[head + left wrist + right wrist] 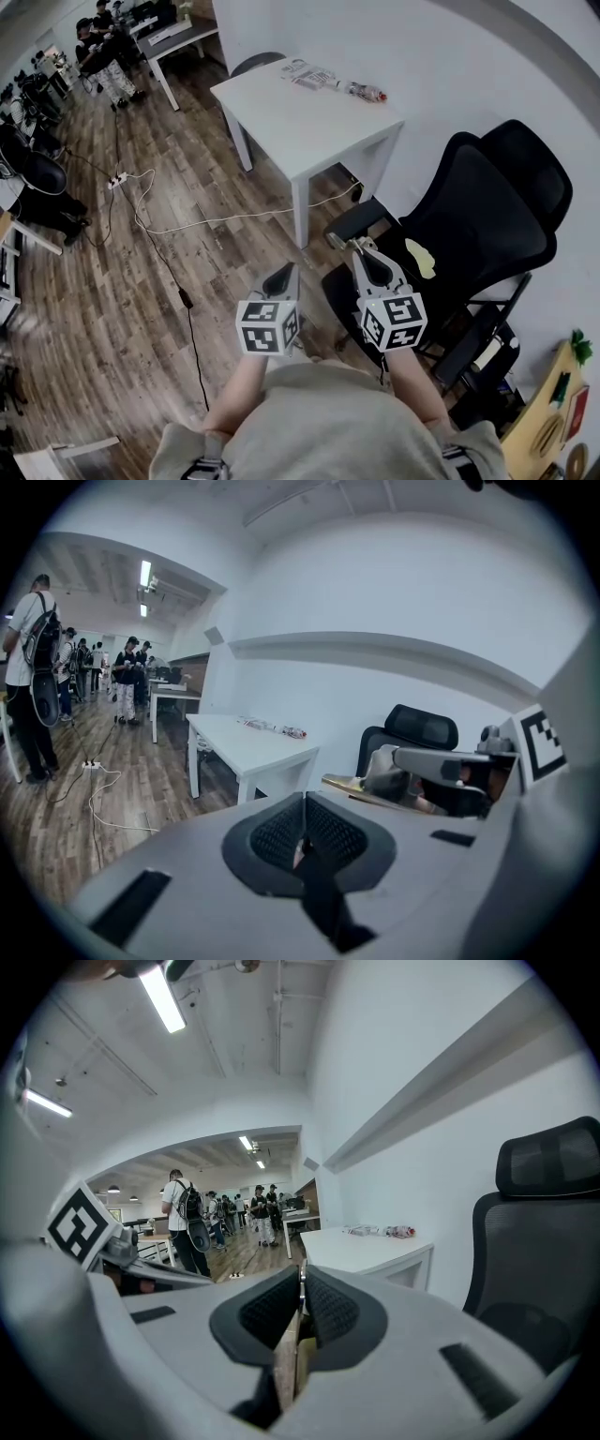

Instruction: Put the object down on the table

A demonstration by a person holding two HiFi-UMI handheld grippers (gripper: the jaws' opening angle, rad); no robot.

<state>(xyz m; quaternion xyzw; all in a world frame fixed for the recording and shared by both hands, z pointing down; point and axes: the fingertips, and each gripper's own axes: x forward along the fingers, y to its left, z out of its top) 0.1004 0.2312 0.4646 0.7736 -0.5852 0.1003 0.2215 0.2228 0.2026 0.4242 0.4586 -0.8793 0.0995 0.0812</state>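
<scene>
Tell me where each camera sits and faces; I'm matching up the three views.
Head view: on the head, looking steeply down at table and chair; shows left gripper, right gripper, forearms.
Left gripper view: on the left gripper, facing table and chair; shows its shut jaws, the right gripper.
Right gripper view: on the right gripper, facing the table; jaws shut on a flat piece.
All share the table.

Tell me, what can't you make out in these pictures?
Right gripper view: the right gripper clamps the thin tan piece edge-on, hiding its shape.
Head view: small items on the white table are too small to name.
Head view: yellow patch on the black chair is too blurred to identify.
</scene>
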